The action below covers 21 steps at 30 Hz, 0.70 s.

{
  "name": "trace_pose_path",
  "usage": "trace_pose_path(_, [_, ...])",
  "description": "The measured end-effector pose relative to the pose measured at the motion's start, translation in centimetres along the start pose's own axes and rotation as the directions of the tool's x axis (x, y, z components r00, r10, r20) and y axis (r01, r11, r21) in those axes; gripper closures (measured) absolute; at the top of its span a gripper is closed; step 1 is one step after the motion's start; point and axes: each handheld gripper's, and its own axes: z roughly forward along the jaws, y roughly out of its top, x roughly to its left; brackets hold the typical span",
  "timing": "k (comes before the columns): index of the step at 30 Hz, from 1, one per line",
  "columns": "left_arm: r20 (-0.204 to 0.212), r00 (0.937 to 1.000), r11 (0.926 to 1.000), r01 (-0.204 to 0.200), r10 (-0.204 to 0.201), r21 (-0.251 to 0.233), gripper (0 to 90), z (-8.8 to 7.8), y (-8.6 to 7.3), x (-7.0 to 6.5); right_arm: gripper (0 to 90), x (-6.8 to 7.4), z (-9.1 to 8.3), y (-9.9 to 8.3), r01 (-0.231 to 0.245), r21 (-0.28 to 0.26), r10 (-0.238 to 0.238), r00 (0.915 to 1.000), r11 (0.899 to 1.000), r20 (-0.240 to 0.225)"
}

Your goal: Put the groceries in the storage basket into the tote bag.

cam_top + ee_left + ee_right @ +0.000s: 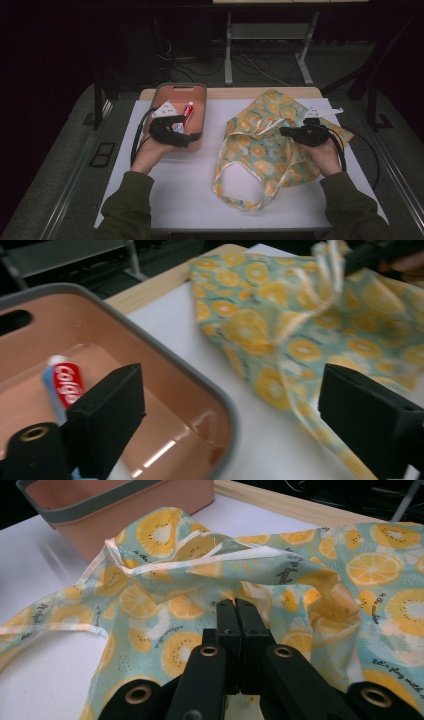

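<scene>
At the near edge of a white table (180, 195), a person's two forearms in dark green sleeves reach forward, each hand holding a black two-jaw gripper. The right gripper (235, 605) has its jaws pressed tight together, pinching a fold of a soft fabric tote bag printed with orange slices on pale teal (260, 145). The bag lies crumpled on the right half of the table, one looped handle (240, 187) trailing toward the person and its mouth lifted slightly open toward the left.

The left gripper (182, 136) hovers over the near rim of a salmon-pink plastic tub with a grey rim (165, 90), which sits just left of the bag. Its jaws stand wide apart with nothing between them. Farther into the tub lies a red and white toothpaste tube (64, 385).

The tube looks light, smooth and slightly squashy, so it may slip; a grip across the middle of its body should hold best. The bag is limp and thin, so it will likely sag and close unless its hemmed edge is held up.
</scene>
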Motion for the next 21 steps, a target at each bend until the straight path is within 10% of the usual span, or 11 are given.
trace_pose_path(11, [-0.126,0.9905,0.9955,0.063,-0.053,0.072,24.2,2.6,0.8,4.7,89.7,0.2,0.1,0.1,0.006,0.003,-0.006,1.0,1.0,-0.006])
trace_pose_path(15, [-0.179,0.9821,0.983,0.089,-0.06,0.16,29.3,4.1,0.5,6.2,89.6,0.4,0.1,0.0,0.009,0.008,-0.009,0.9999,1.0,-0.008])
trace_pose_path(18, [-0.227,0.9697,0.956,0.148,-0.09,0.253,32.5,4.9,0.9,6.9,89.7,0.5,0.0,0.0,0.016,0.006,-0.016,0.9998,1.0,-0.01])
trace_pose_path(21, [-0.25,0.9659,0.9642,0.128,-0.068,0.232,32.2,5.3,1.5,7.1,89.6,0.7,0.1,0.0,0.018,0.012,-0.018,0.9998,1.0,-0.011])
